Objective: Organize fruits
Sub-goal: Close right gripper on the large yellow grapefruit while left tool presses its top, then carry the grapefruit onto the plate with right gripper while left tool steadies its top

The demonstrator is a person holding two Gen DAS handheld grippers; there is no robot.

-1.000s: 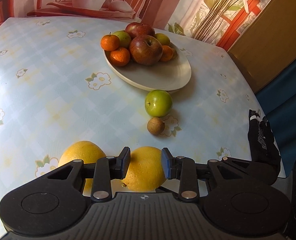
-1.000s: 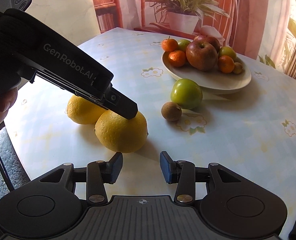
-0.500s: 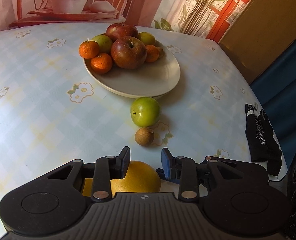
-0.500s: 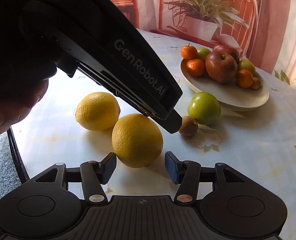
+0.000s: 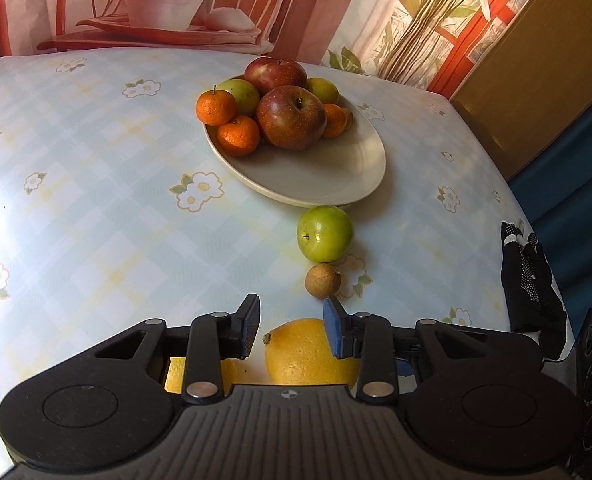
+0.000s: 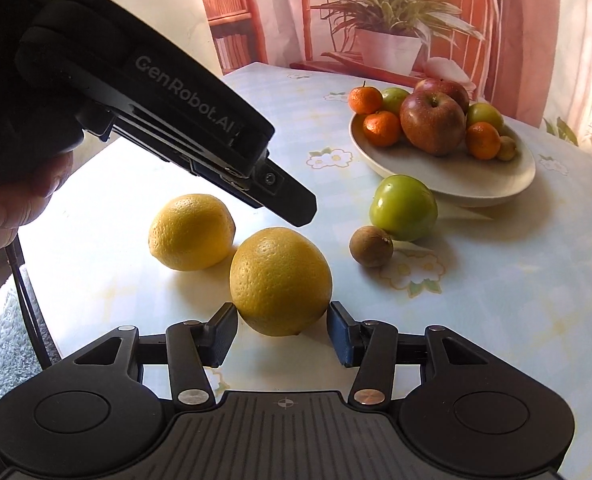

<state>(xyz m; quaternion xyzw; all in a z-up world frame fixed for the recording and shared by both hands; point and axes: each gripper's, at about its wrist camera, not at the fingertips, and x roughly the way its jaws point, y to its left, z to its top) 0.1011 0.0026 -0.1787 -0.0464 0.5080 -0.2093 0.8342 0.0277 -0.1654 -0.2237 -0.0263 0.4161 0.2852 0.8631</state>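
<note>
1. Orange (image 6: pixel 280 282), the big yellow-skinned one, sits on the table near its front edge, touching a second yellow citrus (image 6: pixel 191 232) behind it.
2. A second ago my left gripper (image 5: pixel 291 326) was down around this orange. Now it hovers above it, fingers drawn in to their narrowest and gripping nothing.
3. My right gripper (image 6: pixel 282 320) has moved in since then. The orange's near side is now between its fingertips and the jaws are closing, though the pads are not yet pressing.
4. I read this as a hand-over of the pick to my right side (a judgement). The plate (image 6: pixel 476 184) has bare room at the front.
5. A green apple (image 6: pixel 403 208) and a small brown fruit (image 6: pixel 371 247) also wait off the plate.
6. The tablecloth (image 5: pixel 95 220) is glossy pale blue check with daisies. A potted plant (image 6: pixel 388 40) stands on a chair behind, and a black dotted glove (image 5: pixel 532 280) lies at the table's edge.
</note>
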